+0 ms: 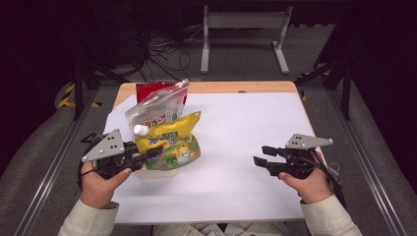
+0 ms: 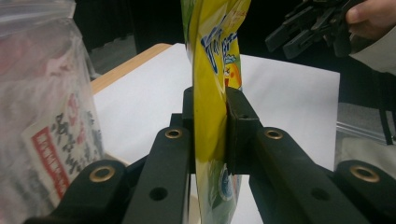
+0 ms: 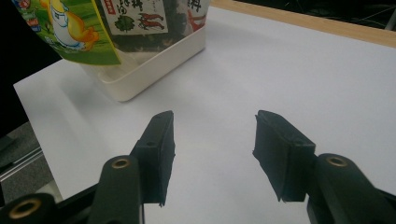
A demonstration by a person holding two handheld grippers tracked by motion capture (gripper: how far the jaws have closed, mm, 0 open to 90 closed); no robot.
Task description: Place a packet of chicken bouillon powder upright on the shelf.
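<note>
Jaws of left gripper [image 2: 210,135] were clamped on yellow pouch [image 1: 169,142], which stood w/ a clear bag [image 1: 155,108] in white tray [image 3: 154,60]; right gripper [image 3: 212,154] hung wide open, empty, over table [image 1: 246,128]

The left gripper [image 1: 151,153] is closed on the near edge of a yellow and green pouch [image 1: 169,142] with a white cap, which stands in a white tray [image 1: 156,172]. Just beyond that gripper, a clear bag [image 1: 155,109] leans behind the pouch. The right gripper [image 1: 261,155], jaws apart, hovers over the white table [image 1: 236,128], well apart from the pouch.
</note>
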